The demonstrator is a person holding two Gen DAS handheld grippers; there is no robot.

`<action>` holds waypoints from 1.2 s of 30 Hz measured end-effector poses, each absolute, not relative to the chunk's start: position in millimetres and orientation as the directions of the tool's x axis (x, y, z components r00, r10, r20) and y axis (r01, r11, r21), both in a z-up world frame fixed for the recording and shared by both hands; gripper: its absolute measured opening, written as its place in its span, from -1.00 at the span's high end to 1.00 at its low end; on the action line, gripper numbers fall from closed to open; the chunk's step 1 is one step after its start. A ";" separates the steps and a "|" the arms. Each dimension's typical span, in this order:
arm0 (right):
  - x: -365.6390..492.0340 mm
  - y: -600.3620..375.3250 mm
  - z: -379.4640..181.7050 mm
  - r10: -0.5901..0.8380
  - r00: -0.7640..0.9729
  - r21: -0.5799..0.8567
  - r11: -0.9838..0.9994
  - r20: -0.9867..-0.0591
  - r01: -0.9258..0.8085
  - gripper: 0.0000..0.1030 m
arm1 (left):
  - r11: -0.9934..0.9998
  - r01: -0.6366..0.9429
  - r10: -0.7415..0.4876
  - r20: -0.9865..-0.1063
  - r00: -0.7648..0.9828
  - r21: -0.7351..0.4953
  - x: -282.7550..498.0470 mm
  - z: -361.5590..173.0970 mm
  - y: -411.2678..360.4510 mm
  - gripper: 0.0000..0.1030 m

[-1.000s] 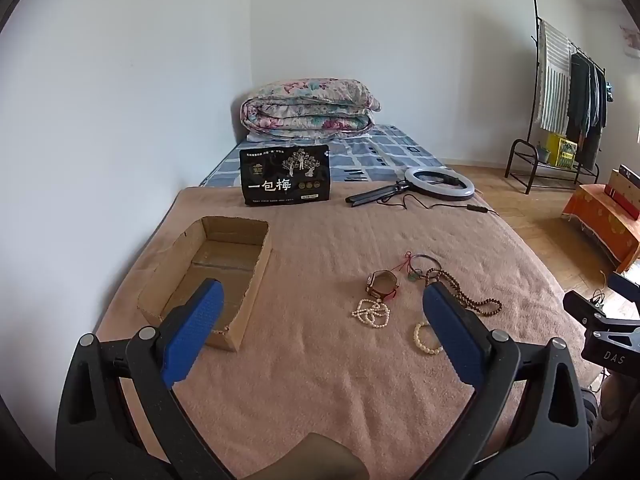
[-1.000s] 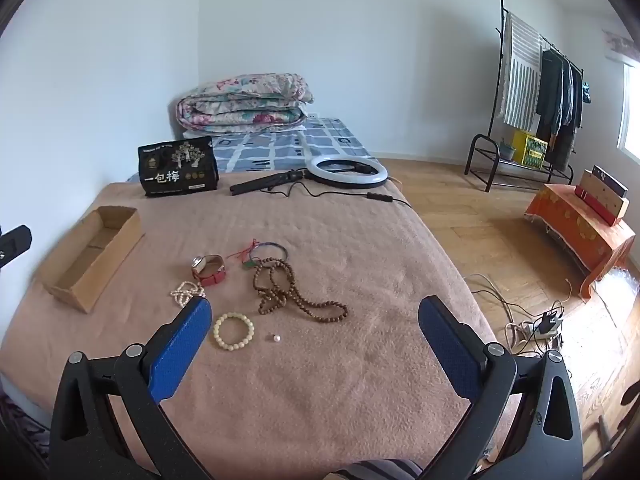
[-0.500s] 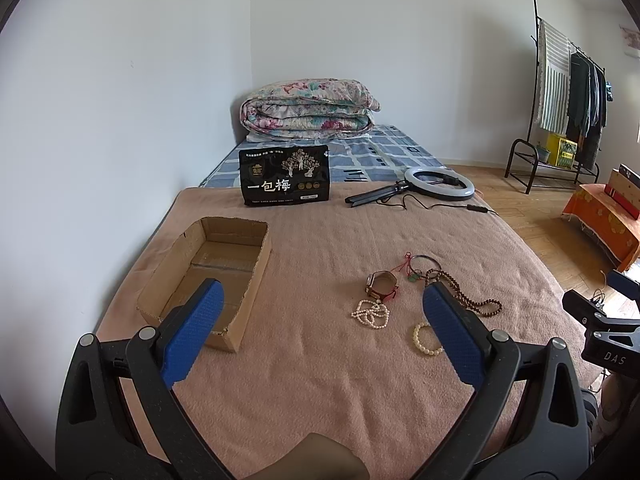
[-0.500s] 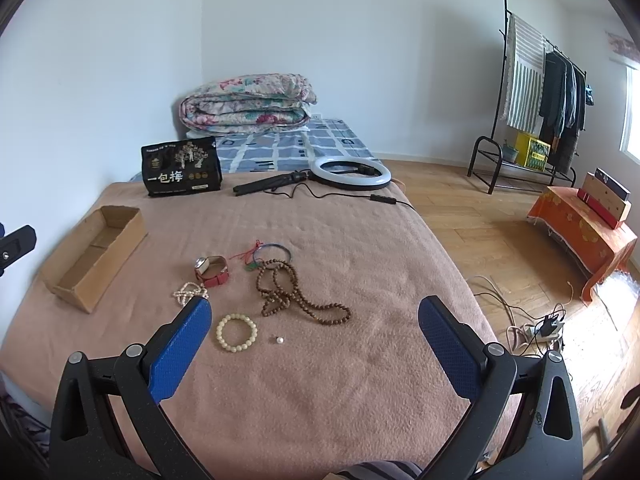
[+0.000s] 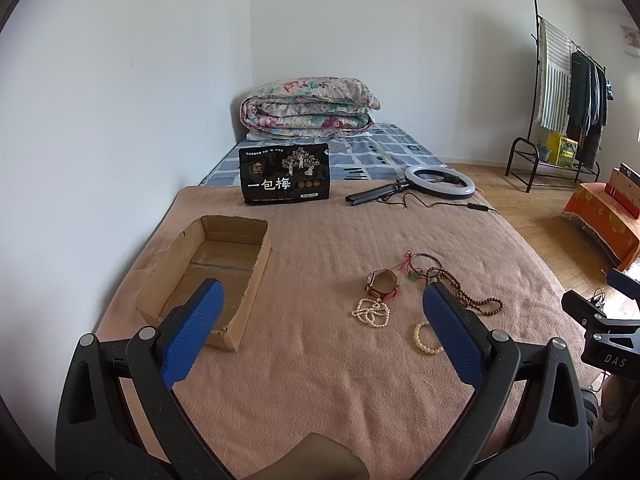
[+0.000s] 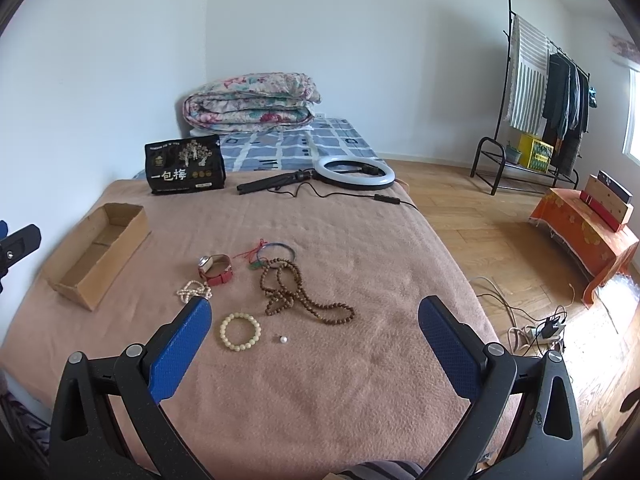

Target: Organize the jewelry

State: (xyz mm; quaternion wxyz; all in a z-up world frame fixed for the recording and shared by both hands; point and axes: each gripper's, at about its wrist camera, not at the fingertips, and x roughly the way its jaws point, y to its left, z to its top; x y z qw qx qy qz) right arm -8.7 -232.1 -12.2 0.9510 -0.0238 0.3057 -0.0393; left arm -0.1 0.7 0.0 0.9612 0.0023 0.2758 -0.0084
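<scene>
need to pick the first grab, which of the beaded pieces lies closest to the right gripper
The cream bead bracelet, a closed ring just ahead of the right gripper. The brown bead necklace and the white pearl strand lie farther up the blanket.

White walls (image 6: 360, 40) meet in a corner at upper left of the frame, above a bed (image 6: 280, 360) spread with a tan blanket and a folded floral quilt (image 6: 250, 102) at its far end. At right lie a wooden floor (image 6: 500, 220), a black clothes rack (image 6: 532, 92), an orange-draped bench (image 6: 580, 232) and a bright window (image 6: 634, 112).
</scene>
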 end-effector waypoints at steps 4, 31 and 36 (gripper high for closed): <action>-9.5 -230.3 -12.1 -0.085 0.811 -0.069 0.996 -0.578 0.054 -0.99 | 1.000 0.017 -0.015 -0.530 0.848 -0.001 -0.1 -0.1 0.6 -0.97; -9.2 -226.5 -14.2 -0.074 0.811 -0.066 0.997 -0.580 0.043 -0.99 | 1.000 0.012 -0.010 -0.540 0.841 -0.001 1.0 -4.5 0.6 -0.97; -8.1 -227.1 -14.2 -0.072 0.810 -0.064 0.997 -0.583 0.042 -0.99 | 1.000 0.008 -0.005 -0.551 0.834 0.003 5.8 -4.1 -1.2 -0.97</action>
